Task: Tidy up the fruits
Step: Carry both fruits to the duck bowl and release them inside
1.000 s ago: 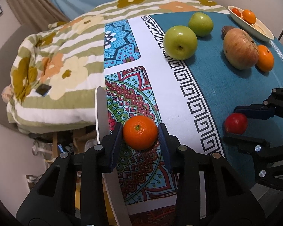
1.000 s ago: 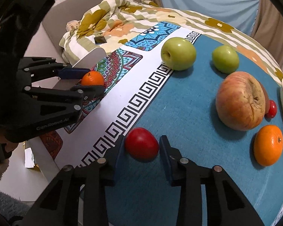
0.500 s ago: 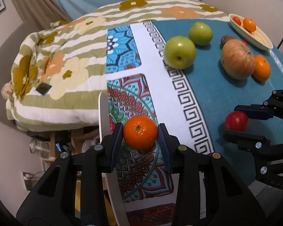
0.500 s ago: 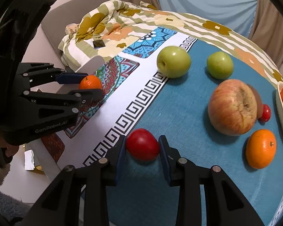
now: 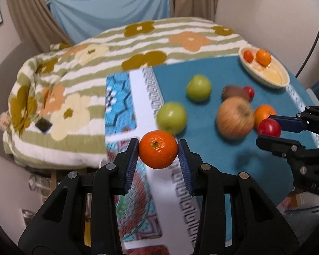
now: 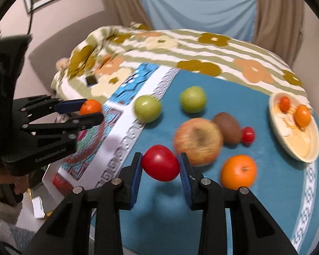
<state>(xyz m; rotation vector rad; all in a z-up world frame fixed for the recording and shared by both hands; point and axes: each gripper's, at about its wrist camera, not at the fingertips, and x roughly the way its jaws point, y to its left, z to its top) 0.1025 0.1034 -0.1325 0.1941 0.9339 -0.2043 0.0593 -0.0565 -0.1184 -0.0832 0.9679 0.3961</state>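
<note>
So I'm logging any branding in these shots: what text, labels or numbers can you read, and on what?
Embossed wording on the left gripper body: blurred, not legible.
Faint lettering on the right gripper body: cut off, too small to read.
Nothing on the mandarin, tomato, tablecloth or dish.

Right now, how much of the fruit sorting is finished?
Early on. The cream dish holds only a small orange and a small red fruit. In hand: the left gripper clamps a mandarin, the right gripper a red tomato. Two green apples, a big apple, a kiwi and an orange remain on the cloth.
</note>
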